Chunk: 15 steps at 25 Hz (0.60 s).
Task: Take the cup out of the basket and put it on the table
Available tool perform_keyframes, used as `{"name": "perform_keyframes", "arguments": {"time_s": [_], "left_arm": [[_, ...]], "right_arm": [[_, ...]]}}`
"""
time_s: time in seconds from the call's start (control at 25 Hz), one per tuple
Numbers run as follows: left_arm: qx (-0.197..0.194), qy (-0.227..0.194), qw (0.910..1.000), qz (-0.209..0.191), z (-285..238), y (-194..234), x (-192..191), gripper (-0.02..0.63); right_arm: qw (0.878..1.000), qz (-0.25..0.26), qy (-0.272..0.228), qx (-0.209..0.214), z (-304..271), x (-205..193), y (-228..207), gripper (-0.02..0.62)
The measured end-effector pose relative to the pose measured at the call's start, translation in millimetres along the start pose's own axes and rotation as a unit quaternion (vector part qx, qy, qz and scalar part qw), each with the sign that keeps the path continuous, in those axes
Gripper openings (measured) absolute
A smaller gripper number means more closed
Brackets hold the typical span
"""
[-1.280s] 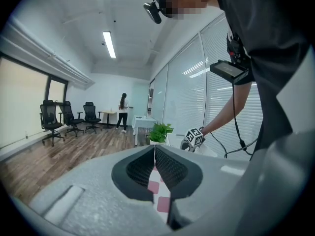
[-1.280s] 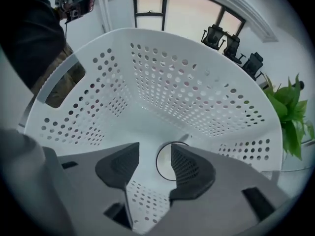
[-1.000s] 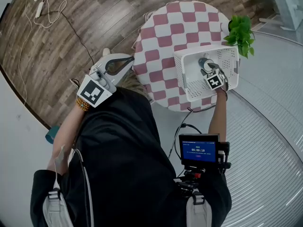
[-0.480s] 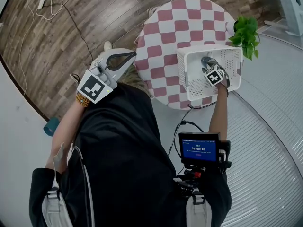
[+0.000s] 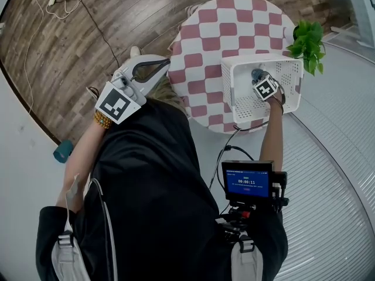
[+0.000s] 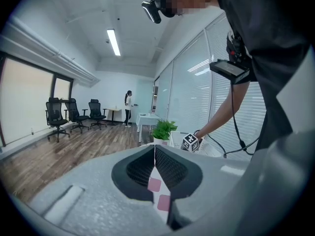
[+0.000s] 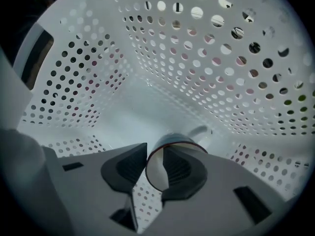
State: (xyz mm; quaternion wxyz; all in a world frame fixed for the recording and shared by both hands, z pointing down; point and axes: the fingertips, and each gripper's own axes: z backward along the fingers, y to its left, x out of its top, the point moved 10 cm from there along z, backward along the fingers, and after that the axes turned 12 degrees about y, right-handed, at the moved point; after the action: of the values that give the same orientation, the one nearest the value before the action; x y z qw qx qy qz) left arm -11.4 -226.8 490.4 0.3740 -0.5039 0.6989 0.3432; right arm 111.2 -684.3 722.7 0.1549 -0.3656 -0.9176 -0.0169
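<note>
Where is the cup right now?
In the head view's right, the grey cup sits inside the white perforated basket, its rim between the right tool's closing jaws.

We see the basket (image 5: 290, 69) standing on the table (image 5: 217, 34), at its right side. The plant (image 5: 307, 37) stands just behind the basket's right corner. The cup (image 5: 256, 74) sits inside the basket, toward its far side.

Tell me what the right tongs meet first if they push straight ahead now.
The cup: its wall stands between the jaws of the right tongs, which are closing. Pushed on, they likely meet the cup's inside, then the floor of the basket; depth is unclear.
</note>
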Motion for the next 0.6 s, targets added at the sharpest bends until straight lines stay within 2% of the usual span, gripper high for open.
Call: {"name": "perform_keyframes", "arguments": {"time_s": [0.2, 0.32, 0.44, 0.6], "left_arm": [[0.002, 0.0, 1.0, 0.002, 0, 0, -1, 0.005], [0.005, 0.004, 1.0, 0.001, -1, 1, -2, 0.005], [0.004, 0.007, 1.0, 0.003, -2, 1, -2, 0.005], [0.004, 0.01, 0.9999, -0.003, -3, 0, 2, 0.005]], "right_arm": [[1.0, -0.003, 0.006, 0.016, -2, 5, -1, 0.101], [0.998, -0.02, 0.034, 0.044, -8, 0, 1, 0.092], [0.999, -0.011, 0.014, 0.032, -12, 5, -4, 0.083], [0.999, -0.018, 0.015, 0.039, -16, 6, -5, 0.069]]}}
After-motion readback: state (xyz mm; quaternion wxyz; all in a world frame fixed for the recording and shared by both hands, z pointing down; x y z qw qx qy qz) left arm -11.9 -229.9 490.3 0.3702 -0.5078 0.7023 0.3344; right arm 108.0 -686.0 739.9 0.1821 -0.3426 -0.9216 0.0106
